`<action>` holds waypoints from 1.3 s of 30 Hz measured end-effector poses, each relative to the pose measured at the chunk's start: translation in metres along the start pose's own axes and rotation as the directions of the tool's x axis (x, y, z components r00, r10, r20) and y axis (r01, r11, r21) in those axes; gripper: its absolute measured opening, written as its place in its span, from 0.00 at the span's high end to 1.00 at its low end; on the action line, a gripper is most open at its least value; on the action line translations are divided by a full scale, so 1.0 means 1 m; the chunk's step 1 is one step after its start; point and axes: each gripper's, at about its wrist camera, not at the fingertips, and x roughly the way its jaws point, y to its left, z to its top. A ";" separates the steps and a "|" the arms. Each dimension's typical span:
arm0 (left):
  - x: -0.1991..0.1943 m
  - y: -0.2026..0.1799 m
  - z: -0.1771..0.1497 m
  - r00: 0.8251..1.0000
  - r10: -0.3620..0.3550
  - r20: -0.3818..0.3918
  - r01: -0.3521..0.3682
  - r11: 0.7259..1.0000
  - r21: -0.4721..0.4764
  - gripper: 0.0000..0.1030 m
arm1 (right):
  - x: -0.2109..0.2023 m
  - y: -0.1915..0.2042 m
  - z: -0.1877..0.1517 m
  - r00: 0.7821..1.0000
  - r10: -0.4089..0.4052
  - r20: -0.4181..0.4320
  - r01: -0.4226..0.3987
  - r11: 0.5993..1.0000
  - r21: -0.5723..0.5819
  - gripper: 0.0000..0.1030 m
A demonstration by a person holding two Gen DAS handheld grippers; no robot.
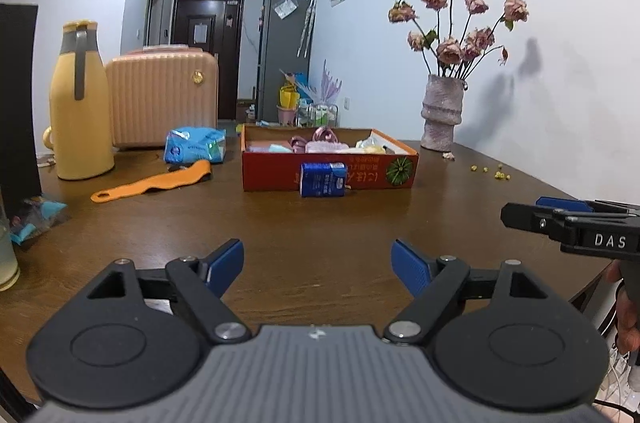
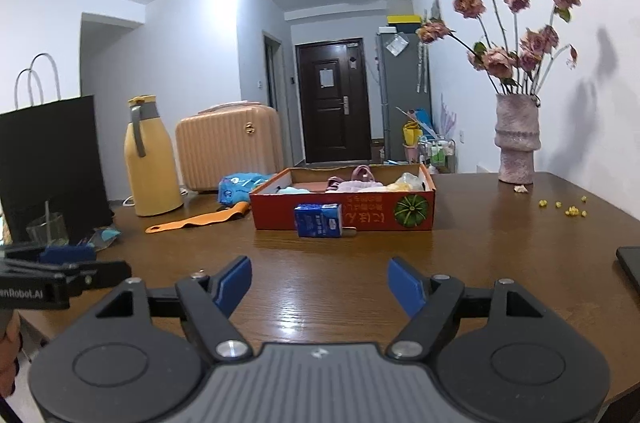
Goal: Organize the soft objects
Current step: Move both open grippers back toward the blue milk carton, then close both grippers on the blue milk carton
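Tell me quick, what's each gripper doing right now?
Left gripper: open, holding nothing, above the table.
Right gripper: open, holding nothing.

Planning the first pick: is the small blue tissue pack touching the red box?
Cannot tell: both views show the blue tissue pack overlapping the red box front, hiding any gap.

Glossy wood table (image 2: pixel 500 255); rough ceramic vase (image 2: pixel 517 139); cardboard box (image 2: pixel 344 211).
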 end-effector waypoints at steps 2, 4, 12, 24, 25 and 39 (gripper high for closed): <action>0.011 0.001 -0.001 1.000 -0.004 -0.023 0.004 1.000 -0.011 0.19 | 0.009 -0.005 -0.001 1.000 -0.009 -0.012 0.010 1.000 0.021 0.28; 0.025 0.002 -0.002 0.999 -0.014 -0.051 0.013 1.000 -0.024 0.20 | 0.019 -0.011 -0.004 0.999 -0.020 -0.029 0.021 0.999 0.042 0.28; 0.102 0.005 0.020 0.991 -0.068 -0.113 0.063 0.997 -0.047 0.25 | 0.072 -0.041 -0.002 0.994 -0.045 -0.101 0.057 0.992 0.115 0.28; 0.298 0.045 0.104 0.953 -0.213 -0.217 0.161 0.958 -0.236 0.65 | 0.258 -0.070 0.060 0.982 0.107 -0.157 -0.067 0.968 0.240 0.57; 0.310 0.046 0.106 0.950 -0.213 -0.229 0.153 0.955 -0.253 0.67 | 0.278 -0.071 0.063 0.979 0.124 -0.162 -0.079 0.963 0.257 0.63; 0.307 0.047 0.077 0.897 -0.379 -0.230 0.270 0.878 -0.395 0.90 | 0.317 -0.068 0.045 0.928 0.291 -0.233 -0.195 0.912 0.361 0.93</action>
